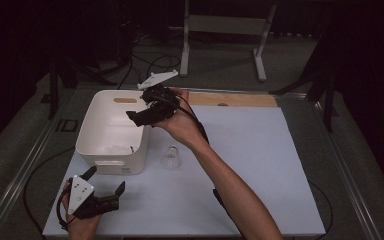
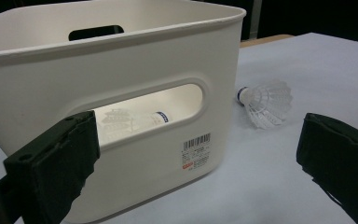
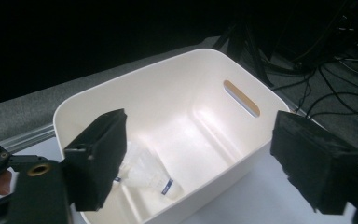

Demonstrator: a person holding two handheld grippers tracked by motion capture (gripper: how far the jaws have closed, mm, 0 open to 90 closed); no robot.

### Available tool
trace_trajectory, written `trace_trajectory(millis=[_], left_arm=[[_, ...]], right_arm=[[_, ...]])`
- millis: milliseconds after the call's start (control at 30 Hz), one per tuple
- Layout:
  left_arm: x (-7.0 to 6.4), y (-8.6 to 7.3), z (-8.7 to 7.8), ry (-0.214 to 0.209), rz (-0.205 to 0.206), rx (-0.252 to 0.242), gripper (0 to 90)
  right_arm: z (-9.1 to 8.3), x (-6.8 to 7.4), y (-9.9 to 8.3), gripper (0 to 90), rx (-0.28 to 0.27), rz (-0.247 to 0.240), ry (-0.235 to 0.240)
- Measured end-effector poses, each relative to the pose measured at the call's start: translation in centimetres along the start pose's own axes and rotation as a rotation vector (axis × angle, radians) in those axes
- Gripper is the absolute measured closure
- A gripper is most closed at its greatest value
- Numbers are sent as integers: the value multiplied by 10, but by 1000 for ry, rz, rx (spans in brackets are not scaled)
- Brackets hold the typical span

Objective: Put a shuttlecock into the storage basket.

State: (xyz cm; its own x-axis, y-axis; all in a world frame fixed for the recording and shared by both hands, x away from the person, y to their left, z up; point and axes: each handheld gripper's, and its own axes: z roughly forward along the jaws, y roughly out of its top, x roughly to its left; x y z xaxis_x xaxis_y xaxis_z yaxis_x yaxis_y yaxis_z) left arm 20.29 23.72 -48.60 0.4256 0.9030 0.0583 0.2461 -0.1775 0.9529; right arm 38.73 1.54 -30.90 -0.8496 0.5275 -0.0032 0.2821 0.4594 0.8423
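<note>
White plastic made up the deep bin with cut-out handles (image 1: 92, 131), which sat at the left middle of the high view, on the pale blue table mat (image 1: 260, 165). One white feathery shuttlecock with a blue band (image 3: 145, 175) lay on its side on the floor of the bin, low in the middle of the right gripper view. Through the bin's handle hole it also showed in the left gripper view (image 2: 133, 120). A second white shuttlecock (image 1: 171, 157) lay on the mat just beside the bin, near the middle of the high view, not touching it.

The right gripper (image 1: 147, 114) was held up over the bin's right rim, near the top middle. Its black jaws were wide apart and had nothing in them. The left gripper (image 1: 105, 186) was at the lower left, close to the mat. Its jaws were also wide apart and held nothing.
</note>
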Motion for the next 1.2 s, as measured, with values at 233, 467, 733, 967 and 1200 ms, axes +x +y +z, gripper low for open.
trace_trajectory(millis=[233,467,733,967,1200], left_arm=[[1,0,0,2,-2,1,0],[0,0,3,-3,5,6,0],[0,0,2,-3,4,3,0],[0,0,2,-2,1,3,0],[-1,1,2,-2,5,2,0]], right_arm=[[-1,-3,-6,150,7,5,-17],[-6,-7,-13,144,9,10,-22],[-12,-14,-20,145,7,11,-39],[-17,-18,-24,143,2,23,-48],[-19,-20,-30,136,9,20,-64]])
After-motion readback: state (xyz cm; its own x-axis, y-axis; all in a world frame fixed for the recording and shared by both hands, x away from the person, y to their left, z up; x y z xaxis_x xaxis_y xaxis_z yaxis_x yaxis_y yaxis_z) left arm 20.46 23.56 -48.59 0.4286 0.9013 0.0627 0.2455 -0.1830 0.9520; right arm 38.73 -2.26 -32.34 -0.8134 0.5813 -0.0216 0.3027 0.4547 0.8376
